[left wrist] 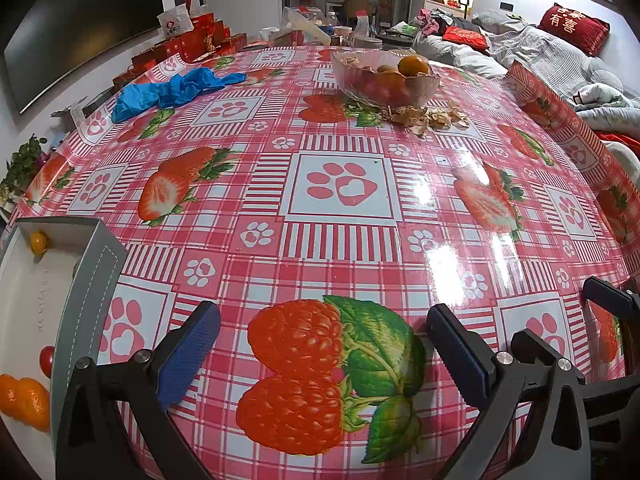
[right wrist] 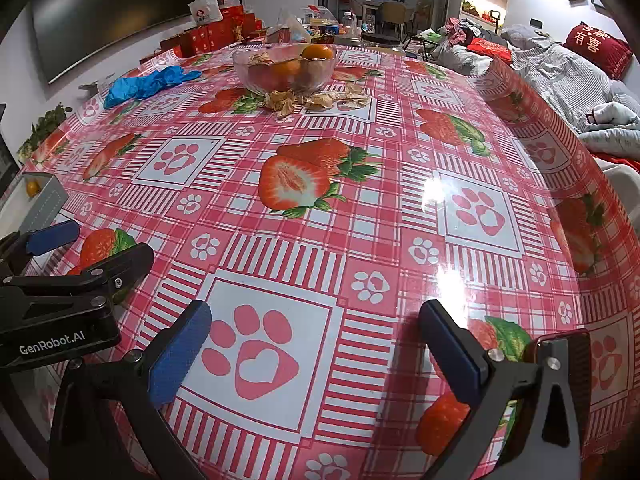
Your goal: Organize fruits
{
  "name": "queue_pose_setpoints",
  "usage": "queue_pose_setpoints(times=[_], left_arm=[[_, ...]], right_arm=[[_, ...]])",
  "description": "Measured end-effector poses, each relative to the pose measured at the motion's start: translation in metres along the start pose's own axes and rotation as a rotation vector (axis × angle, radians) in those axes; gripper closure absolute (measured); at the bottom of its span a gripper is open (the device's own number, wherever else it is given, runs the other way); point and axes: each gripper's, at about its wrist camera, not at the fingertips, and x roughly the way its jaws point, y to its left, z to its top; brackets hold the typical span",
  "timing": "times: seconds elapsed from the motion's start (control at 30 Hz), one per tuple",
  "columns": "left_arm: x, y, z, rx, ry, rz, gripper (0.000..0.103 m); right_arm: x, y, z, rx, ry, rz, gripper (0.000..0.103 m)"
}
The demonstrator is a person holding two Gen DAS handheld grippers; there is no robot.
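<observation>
A glass bowl holding mandarins and other small fruit stands at the far side of the table. At the near left is a grey tray. It holds a small yellow fruit, a red cherry tomato and two mandarins. My left gripper hovers open and empty just right of the tray. My right gripper is beside it, open and empty, over the tablecloth.
Dry husks lie in front of the bowl. Blue gloves are crumpled at the far left. The tablecloth edge curls up on the right. Boxes and clutter line the far edge; a sofa stands to the right.
</observation>
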Motion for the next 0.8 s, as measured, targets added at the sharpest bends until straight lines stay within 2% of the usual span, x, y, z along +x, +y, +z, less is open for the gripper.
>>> queue_pose_setpoints(times=[0.8], left_arm=[[0.0003, -0.0001, -0.0001, 0.000, 0.000, 0.000, 0.000]], right_arm=[[0.0001, -0.0001, -0.0001, 0.000, 0.000, 0.001, 0.000]])
